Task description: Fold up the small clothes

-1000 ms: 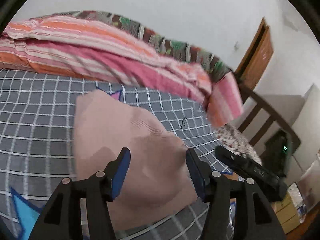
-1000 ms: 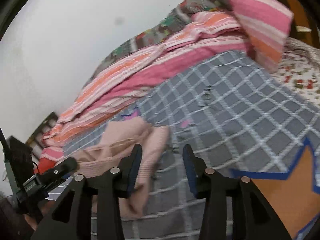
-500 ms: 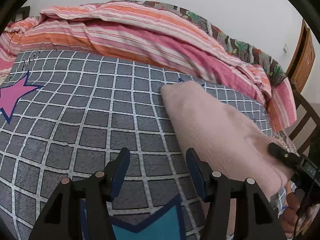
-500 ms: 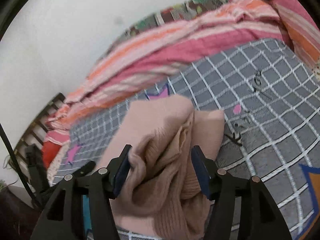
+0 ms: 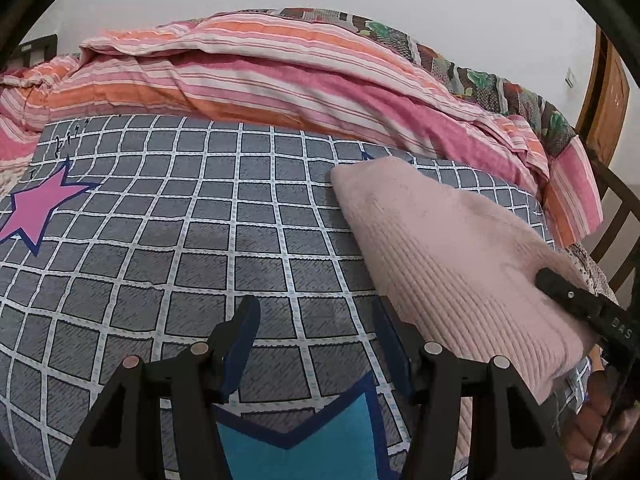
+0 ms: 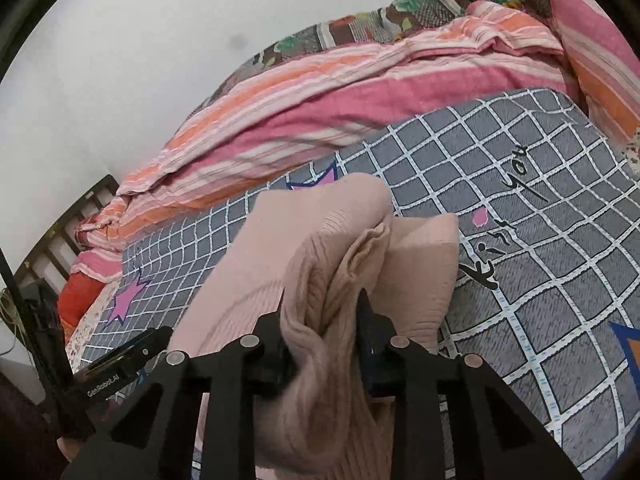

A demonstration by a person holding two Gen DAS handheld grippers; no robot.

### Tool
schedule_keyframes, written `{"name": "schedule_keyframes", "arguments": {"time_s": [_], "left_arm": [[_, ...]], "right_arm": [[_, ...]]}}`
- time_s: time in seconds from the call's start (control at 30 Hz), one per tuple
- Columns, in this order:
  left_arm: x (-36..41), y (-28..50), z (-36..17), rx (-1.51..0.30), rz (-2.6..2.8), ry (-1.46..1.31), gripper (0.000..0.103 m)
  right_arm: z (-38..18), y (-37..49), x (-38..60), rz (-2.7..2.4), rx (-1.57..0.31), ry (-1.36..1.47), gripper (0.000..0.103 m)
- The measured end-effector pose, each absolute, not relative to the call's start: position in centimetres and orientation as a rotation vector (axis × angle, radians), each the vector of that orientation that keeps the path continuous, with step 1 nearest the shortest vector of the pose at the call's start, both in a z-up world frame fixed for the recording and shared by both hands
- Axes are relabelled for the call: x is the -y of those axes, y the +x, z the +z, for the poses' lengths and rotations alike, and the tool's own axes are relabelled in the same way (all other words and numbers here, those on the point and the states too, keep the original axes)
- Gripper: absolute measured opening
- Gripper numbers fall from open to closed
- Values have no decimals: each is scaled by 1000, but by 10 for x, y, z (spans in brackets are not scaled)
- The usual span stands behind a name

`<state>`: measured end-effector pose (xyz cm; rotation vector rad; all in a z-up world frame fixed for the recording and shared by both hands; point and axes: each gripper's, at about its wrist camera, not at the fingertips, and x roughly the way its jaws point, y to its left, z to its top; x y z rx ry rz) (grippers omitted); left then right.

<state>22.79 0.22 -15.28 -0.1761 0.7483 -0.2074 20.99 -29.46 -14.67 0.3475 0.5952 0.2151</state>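
Note:
A pale pink ribbed knit sweater (image 5: 440,248) lies on the grey checked bedsheet (image 5: 200,240), to the right of my left gripper (image 5: 316,344). That gripper hangs open over bare sheet with nothing between its fingers. In the right wrist view the sweater (image 6: 320,248) is bunched into a thick fold. My right gripper (image 6: 324,320) has its jaws closing on that fold, and the fabric is squeezed between the pads. The sweater's near edge hangs below the fingers, out of sight.
A rolled pink and orange striped quilt (image 5: 280,80) runs along the far side of the bed, against the white wall. A wooden bed frame (image 5: 616,208) and a wooden door (image 5: 608,96) stand at the right. Star prints mark the sheet (image 6: 540,280).
My left gripper swung off the sweater to bare sheet on its left, still open. My right gripper moved onto the bunched fold and its jaws narrowed around it.

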Motion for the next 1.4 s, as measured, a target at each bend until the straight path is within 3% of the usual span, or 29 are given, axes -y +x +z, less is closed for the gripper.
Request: {"name": "schedule_keyframes", "arguments": {"time_s": [0.23,0.37,0.47,0.53,0.87,0.9,1.0,1.13,1.27,1.37,1.4], "left_arm": [[-7,228,-153,-746,-206,-204,56],[-8,230,-154,-751,-203,-216,56],[-8,230,-154,-748,-208,-223,56],[-9,230,-152,-740,-213,-231,56],[-2,243,-151,-737,-243,-267,56],[-2,244,-152,-738,-248,-271,56],[0,242,-150,-732,-275,-275,56],[1,236,-147,-716,-296,-267,56],[2,236,-146,-722,-309,-269,56],[3,236,-146,-724,-320,-268,56],[3,236,-146,-722,-324,-267,56]], "right_arm": [[-134,173,309,238,-468,327,23],[-163,186,322,163,-613,370,24],[-163,185,328,192,-631,379,35],[-159,183,332,182,-614,378,49],[-129,194,328,163,-535,325,49],[-129,196,323,155,-538,297,49],[-137,203,315,135,-584,237,13],[-132,178,335,200,-473,314,11],[-152,194,345,118,-582,358,11],[-153,195,349,120,-601,385,20],[-152,198,349,123,-613,386,42]]}}
